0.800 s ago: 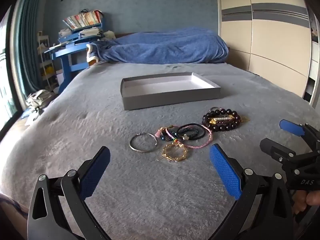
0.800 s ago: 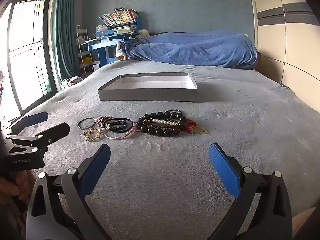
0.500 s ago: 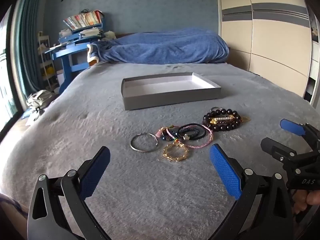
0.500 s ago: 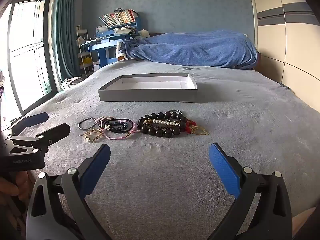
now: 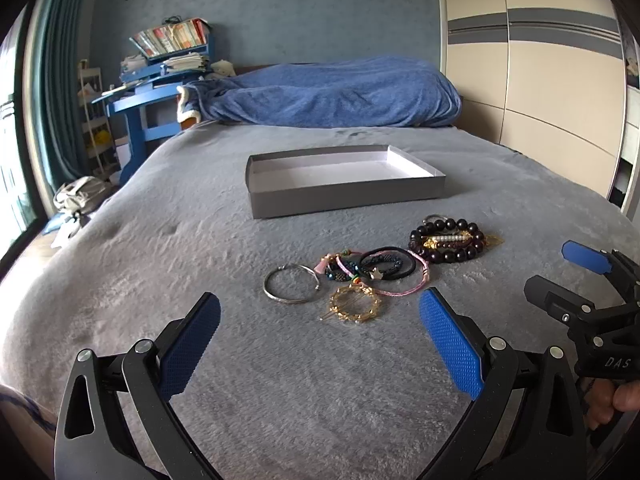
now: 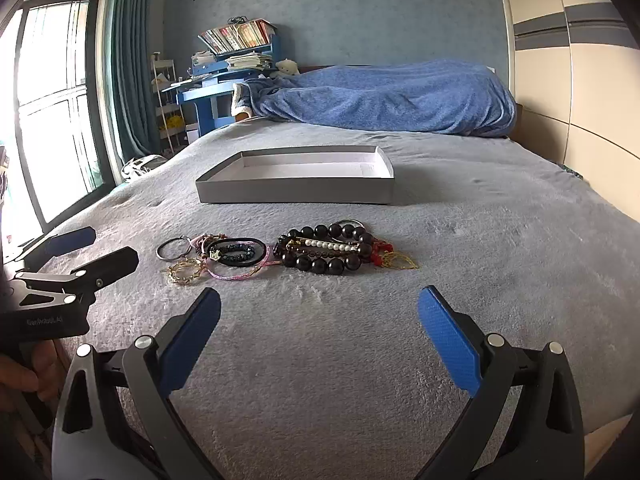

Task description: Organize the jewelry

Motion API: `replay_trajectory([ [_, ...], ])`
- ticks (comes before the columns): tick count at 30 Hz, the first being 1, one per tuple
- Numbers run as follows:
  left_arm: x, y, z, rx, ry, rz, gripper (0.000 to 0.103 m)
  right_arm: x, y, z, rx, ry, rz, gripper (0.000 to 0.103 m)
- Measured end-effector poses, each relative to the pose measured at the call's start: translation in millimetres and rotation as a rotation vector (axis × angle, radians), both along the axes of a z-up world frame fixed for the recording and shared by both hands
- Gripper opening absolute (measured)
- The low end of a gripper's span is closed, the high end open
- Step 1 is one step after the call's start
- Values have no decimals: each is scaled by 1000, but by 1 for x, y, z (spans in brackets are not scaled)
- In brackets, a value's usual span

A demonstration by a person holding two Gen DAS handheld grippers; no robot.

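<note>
jewelry lying in a loose row on the grey bed cover point(image 5: 168, 360): silver bangle point(image 5: 291, 289), gold ring-shaped piece point(image 5: 355, 304) just beside it, black hair tie point(image 5: 386, 265) overlapping a pink cord bracelet point(image 5: 404, 286), dark bead bracelet point(image 5: 446, 240) at the right end. grey tray point(image 5: 344, 196) sitting apart, farther up the bed, nothing showing inside. left gripper point(image 5: 320, 332) and right gripper point(image 6: 320, 328) hovering short of the row, both spread wide, pinching nothing.

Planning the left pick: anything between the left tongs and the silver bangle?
Nothing visible. The left tongs are open, and only bare grey blanket lies before the silver bangle.
</note>
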State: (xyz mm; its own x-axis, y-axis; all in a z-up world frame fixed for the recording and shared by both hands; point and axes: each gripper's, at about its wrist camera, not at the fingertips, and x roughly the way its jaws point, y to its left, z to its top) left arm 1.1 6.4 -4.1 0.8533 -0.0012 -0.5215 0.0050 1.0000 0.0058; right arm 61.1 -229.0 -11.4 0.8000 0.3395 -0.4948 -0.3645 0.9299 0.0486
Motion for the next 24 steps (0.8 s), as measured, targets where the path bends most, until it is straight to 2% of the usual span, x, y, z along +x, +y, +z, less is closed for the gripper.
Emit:
replay_trajectory([
  [18, 1, 3, -4, -4, 16, 9, 99, -1, 0, 1, 4, 0, 3, 98],
  [24, -1, -3, -3, -2, 14, -16, 99, 1, 0, -1, 5, 2, 11, 98],
])
